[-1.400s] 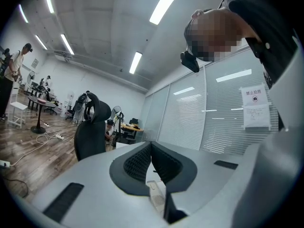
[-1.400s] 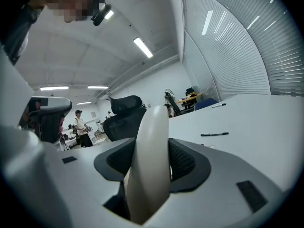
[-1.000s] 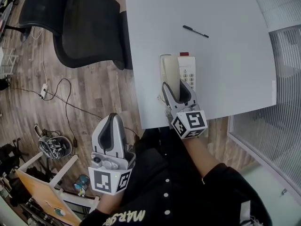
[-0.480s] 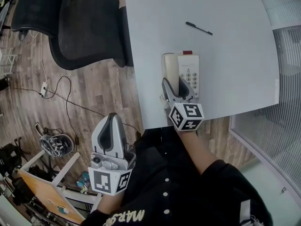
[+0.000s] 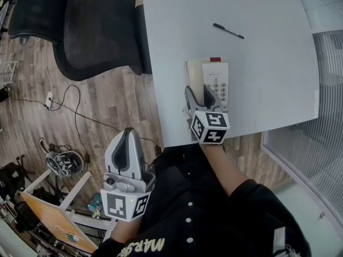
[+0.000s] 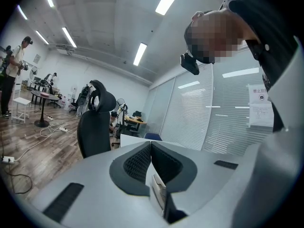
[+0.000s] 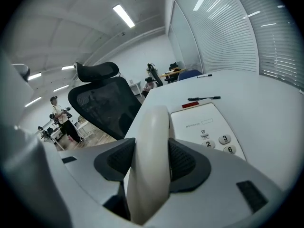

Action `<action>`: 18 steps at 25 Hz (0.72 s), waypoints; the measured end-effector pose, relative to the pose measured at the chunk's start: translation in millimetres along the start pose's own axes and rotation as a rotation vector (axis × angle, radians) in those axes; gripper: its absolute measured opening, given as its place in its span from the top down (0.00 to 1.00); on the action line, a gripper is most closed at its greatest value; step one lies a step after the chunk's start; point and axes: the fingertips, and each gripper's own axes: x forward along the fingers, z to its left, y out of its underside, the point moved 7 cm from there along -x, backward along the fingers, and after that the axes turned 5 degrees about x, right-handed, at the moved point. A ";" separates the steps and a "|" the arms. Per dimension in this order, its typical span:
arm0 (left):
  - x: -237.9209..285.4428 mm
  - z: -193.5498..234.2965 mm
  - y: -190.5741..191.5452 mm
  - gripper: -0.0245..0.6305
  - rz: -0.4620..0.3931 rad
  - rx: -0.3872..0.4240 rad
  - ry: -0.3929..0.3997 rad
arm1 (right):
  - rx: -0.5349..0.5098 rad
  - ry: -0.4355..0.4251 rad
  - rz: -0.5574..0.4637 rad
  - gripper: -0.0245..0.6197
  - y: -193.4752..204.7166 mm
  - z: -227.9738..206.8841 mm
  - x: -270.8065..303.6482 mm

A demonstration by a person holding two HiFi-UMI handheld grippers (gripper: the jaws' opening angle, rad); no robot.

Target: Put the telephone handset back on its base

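Snugly inside right gripper [image 5: 198,94], handset [image 7: 153,127]

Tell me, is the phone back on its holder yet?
Nearly. The cream plastic telephone handset looks laid along the left side of its white push-button base. In hand: the right gripper is clamped on it. Left to do: let go and pull away. The left gripper hangs shut, empty.

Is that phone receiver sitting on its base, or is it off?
On it, it seems: the handset lies along the left side of the base, the right gripper clamped on it. Fully seated? Cannot tell.
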 end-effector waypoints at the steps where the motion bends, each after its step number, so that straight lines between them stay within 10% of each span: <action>1: 0.6 0.1 0.1 0.94 0.001 0.000 0.000 | -0.009 0.006 0.007 0.60 -0.1 0.2 1.1; 18: 2.5 -2.2 0.2 0.94 -0.004 -0.003 -0.011 | -0.113 0.055 0.045 0.59 2.7 4.1 5.6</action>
